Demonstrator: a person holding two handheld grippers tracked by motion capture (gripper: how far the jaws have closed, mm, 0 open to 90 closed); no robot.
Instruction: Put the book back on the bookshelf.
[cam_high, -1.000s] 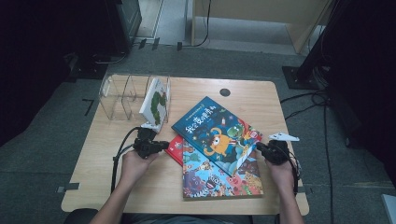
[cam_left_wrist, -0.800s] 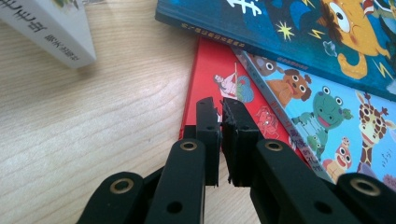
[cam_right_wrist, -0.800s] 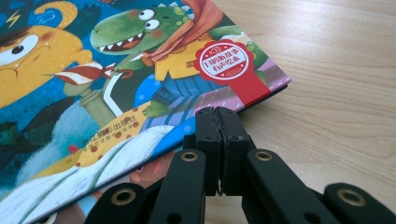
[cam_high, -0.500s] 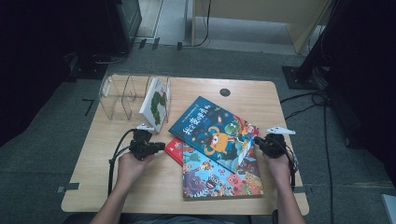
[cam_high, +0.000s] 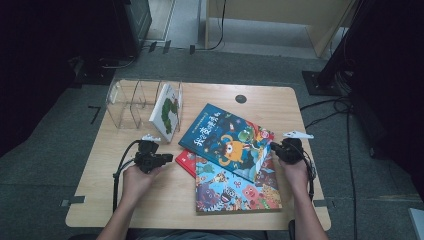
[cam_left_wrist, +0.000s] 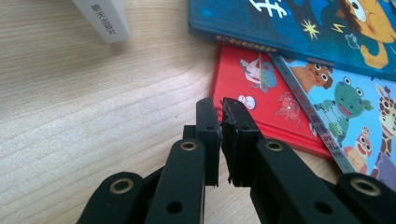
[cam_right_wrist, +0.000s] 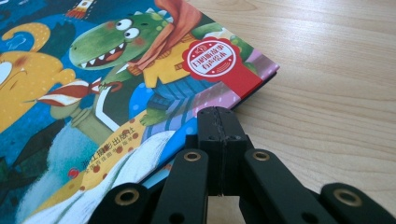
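the blue dinosaur book (cam_high: 227, 140) lay slanted across the surface (cam_high: 150, 200); left tool (cam_left_wrist: 221, 108) and right tool (cam_right_wrist: 218, 116) both clenched, empty.

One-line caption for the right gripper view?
Shut right gripper at the edge of the blue dinosaur picture book on the wooden table.

A blue picture book (cam_high: 227, 141) lies across a red book (cam_high: 185, 161), leaving a corner exposed, and covers the upper part of a larger animal-print book (cam_high: 235, 187). From the high view, both covers' titles are too small to read. In the left gripper view, the white book (cam_left_wrist: 103, 18) by the clear rack (cam_high: 131, 102) is cut off by the top edge, and the blue book's cover runs off the frame.
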